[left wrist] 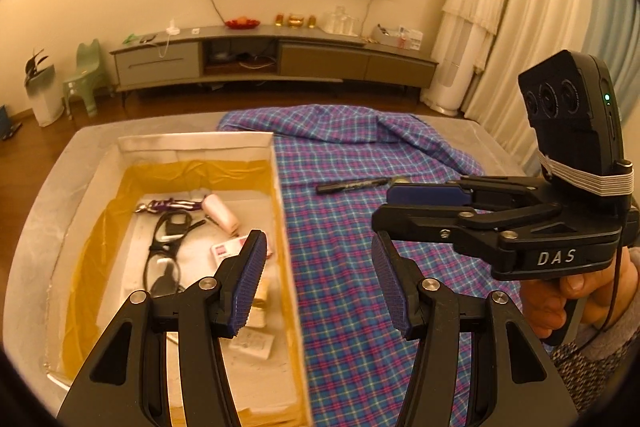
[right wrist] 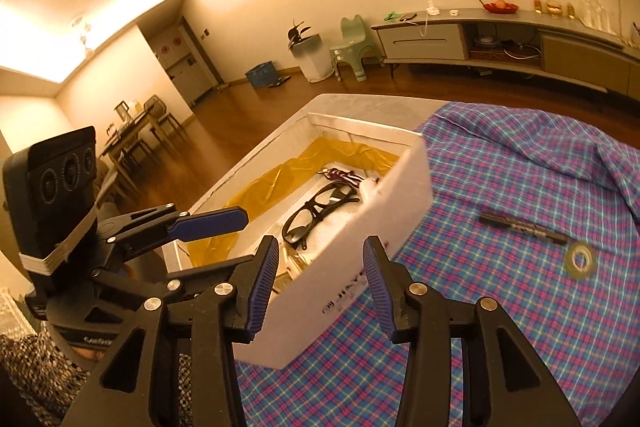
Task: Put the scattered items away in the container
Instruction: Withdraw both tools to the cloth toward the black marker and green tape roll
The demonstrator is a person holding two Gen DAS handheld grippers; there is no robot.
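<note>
Left gripper [left wrist: 318, 275] and right gripper [right wrist: 320, 283], jaws apart, empty. White rectangular box [right wrist: 404, 203] at frame centre holds black-framed glasses [right wrist: 316, 211]; black marker pen [right wrist: 522, 227] lies right on plaid cloth [right wrist: 500, 307].

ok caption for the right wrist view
Open right gripper over the white box; marker and tape roll remain on plaid cloth.

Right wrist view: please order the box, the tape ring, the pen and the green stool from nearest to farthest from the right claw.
From the open right claw:
1. Box, directly ahead, wall between the fingers.
2. Tape ring, right, on the cloth.
3. Pen, right, just beyond the ring.
4. Green stool, far back on the floor.
</note>
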